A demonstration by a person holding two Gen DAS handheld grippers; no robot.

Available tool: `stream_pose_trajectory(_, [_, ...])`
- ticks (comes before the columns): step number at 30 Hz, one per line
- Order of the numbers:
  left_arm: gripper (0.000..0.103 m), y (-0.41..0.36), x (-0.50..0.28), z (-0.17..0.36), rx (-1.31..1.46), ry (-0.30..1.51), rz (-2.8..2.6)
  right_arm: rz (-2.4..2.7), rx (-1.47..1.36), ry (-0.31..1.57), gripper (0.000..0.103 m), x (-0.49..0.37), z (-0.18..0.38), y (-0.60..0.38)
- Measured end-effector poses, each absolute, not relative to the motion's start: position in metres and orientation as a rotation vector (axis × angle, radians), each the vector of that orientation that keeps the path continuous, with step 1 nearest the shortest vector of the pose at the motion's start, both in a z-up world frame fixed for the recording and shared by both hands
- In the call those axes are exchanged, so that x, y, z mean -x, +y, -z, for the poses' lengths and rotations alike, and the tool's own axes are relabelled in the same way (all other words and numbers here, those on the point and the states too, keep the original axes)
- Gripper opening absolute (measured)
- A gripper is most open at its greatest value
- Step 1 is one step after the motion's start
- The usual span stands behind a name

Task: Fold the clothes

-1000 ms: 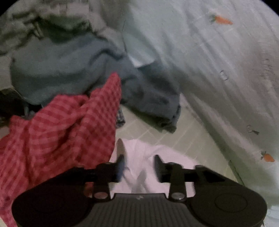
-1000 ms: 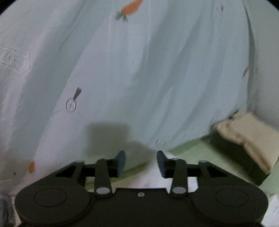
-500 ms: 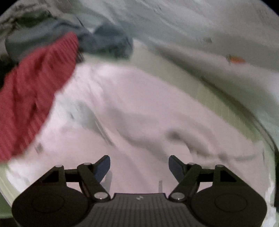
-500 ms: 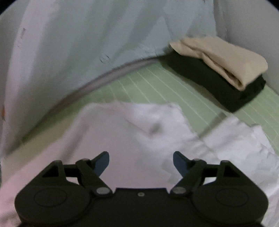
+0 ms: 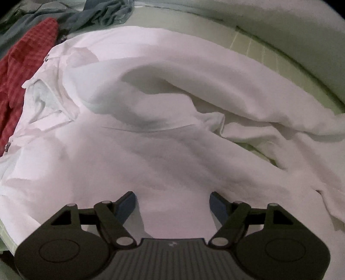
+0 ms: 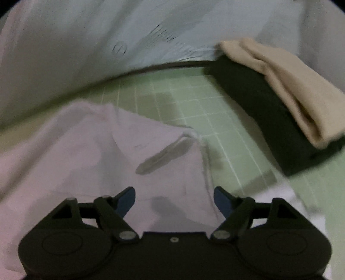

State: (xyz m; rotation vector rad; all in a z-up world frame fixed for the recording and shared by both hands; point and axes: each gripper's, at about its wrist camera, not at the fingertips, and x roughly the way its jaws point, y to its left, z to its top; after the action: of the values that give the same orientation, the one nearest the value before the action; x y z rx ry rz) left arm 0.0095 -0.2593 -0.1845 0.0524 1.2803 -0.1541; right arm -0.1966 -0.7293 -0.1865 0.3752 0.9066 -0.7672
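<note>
Both tools are released, nothing between the jaws. The left tool [image 5: 173, 201], jaws opening, hangs over a crumpled white hoodie [image 5: 172, 133] on the green mat [image 6: 194, 103]; the right tool [image 6: 174, 199] is over what's probably its hem.

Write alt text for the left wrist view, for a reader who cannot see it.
A rumpled white hooded sweatshirt fills most of the view, spread on a green grid mat. The left gripper hangs over it at the bottom edge, its jaws opening with nothing between them. A red checked garment and grey-blue clothes lie piled at the upper left.
</note>
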Motion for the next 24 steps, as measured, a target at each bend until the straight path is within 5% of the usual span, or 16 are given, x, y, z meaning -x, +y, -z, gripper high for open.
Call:
stream_pose_trajectory(7, [0.081,-0.265,-0.017,0.187,-0.081,1.317,0.116,0.683,-0.171,0.964,0.081,0.142,0.195,-0.765])
stream_pose_trajectory(11, [0.091,-0.271,-0.018,0.188,-0.109,1.321,0.074,0.874,-0.164,0.814,0.073,0.118,0.181,-0.812])
stream_pose_trajectory(17, [0.1,-0.266,-0.016,0.191,-0.097,1.325,0.022,1.004,-0.498,0.651,0.077,0.156,0.166,-0.839])
stream_pose_trajectory(24, [0.103,-0.26,-0.02,0.192,-0.089,1.347,0.03,0.8,-0.506,0.782,0.078,0.194,0.202,-0.776])
